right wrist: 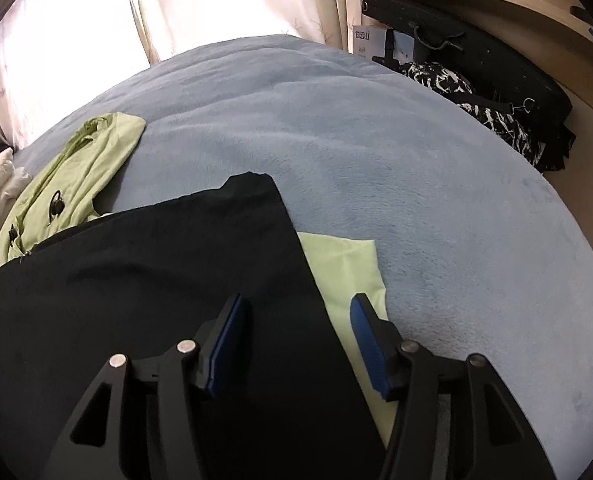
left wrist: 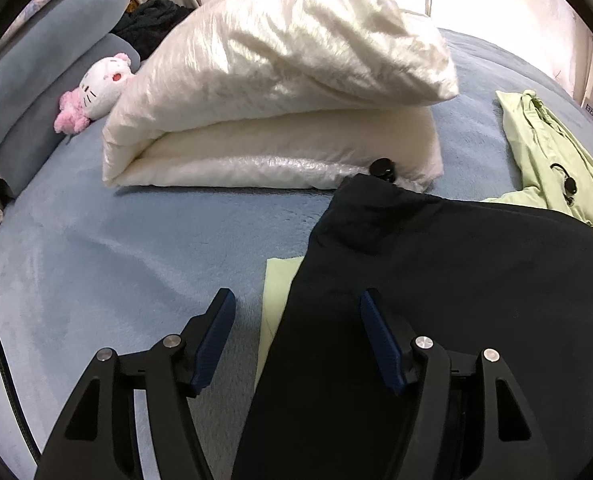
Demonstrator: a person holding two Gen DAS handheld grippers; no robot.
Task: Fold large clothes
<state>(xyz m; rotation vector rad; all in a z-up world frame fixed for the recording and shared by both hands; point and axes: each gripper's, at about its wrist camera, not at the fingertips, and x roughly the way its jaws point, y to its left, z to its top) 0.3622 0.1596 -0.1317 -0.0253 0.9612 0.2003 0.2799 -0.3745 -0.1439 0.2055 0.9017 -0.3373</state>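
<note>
Now black garment (left wrist: 456, 280) atop green jacket (left wrist: 544, 148) on bed (left wrist: 116, 248).

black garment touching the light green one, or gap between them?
Touching. In the right wrist view the black garment lies directly over the light green garment, whose edge pokes out from under it; the left wrist view shows the same overlap.

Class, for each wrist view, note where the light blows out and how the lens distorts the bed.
Left wrist view: window behind the white duvet is overexposed, and the blue blanket bulges. Right wrist view: curtains glare white; the black garment loses detail.
</note>
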